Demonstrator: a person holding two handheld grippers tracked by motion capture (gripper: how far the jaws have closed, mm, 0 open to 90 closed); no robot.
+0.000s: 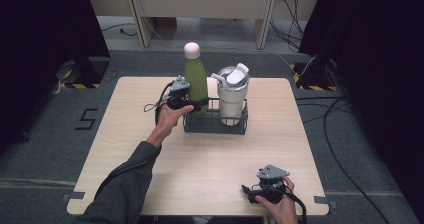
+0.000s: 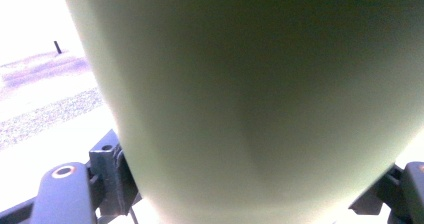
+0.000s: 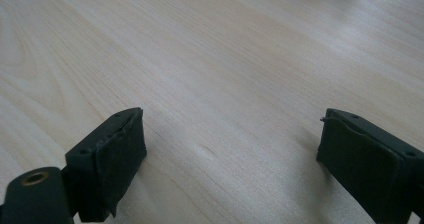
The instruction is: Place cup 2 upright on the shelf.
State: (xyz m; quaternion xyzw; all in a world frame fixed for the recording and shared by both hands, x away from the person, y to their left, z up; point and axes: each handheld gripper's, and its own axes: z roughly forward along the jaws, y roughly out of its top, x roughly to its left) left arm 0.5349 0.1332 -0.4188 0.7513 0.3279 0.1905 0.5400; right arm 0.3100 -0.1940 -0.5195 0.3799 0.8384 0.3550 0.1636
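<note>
A green bottle (image 1: 195, 79) with a pale cap stands upright at the left end of a black wire rack (image 1: 215, 125). My left gripper (image 1: 199, 104) comes in from the left and is shut on the bottle's lower body. In the left gripper view the green bottle (image 2: 260, 94) is pressed between the two black jaws of the left gripper (image 2: 250, 186). I cannot tell whether the bottle's base rests on the rack floor. My right gripper (image 1: 250, 193) sits low at the table's front right and is open. In the right gripper view the right gripper (image 3: 232, 154) has only bare wood between its jaws.
A white tumbler (image 1: 233, 96) with a lid and straw stands in the rack's right half, close beside the bottle. The wooden table (image 1: 150, 149) has free room in front of and left of the rack. Cables lie on the floor at the right.
</note>
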